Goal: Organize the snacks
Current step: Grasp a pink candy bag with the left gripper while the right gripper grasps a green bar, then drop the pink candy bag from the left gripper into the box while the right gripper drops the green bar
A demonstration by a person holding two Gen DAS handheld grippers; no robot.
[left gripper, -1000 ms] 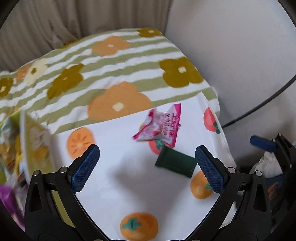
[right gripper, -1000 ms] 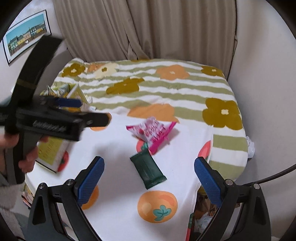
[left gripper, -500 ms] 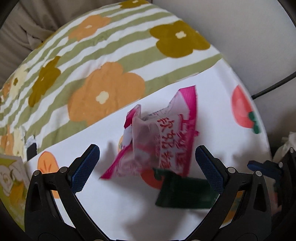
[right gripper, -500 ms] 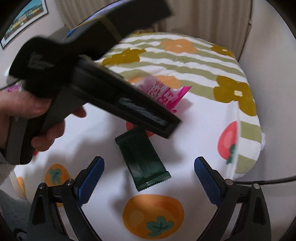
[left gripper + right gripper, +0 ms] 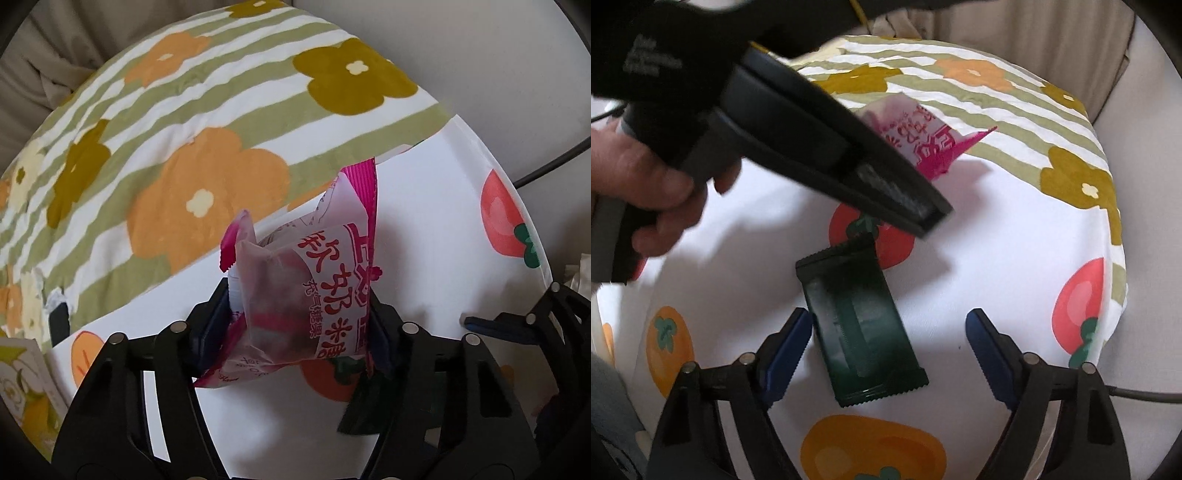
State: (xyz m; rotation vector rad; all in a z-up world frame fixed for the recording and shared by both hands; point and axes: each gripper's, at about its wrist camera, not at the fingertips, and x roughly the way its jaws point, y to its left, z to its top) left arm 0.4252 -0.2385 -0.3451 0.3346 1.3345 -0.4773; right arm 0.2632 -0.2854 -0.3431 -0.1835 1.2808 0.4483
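Left wrist view first: my left gripper point(image 5: 299, 325) has its jaws closing around the pink candy packet point(image 5: 306, 291), and the blue pads already sit against the packet's two sides near its lower half. The packet is a puffed film pouch, light and soft, so I judge it will crumple rather than resist; too hard a squeeze could crush the sweet inside or let the slick film squirt out. Pinching across the belly, as I am, seems sound, though the flat crimped seam at its top would give a firmer, thinner hold. It stands on the white fruit-print cloth point(image 5: 424, 229), close to where that cloth meets the striped flower blanket point(image 5: 192, 122) toward the far edge.

From the right wrist view, my right gripper point(image 5: 888, 347) is also closing, with the dark green bar packet point(image 5: 860, 325) lying flat between its jaws. The left pad looks just against the bar's long edge; the right pad stands well clear, so nothing is pinched yet. The bar looks stiff, flat and glossy, light too, and lies slantwise near the middle of the cloth. I would take it across its narrow width at mid-length; low as it lies, the pads must get right down to the cloth or they will slide over the wrapper.
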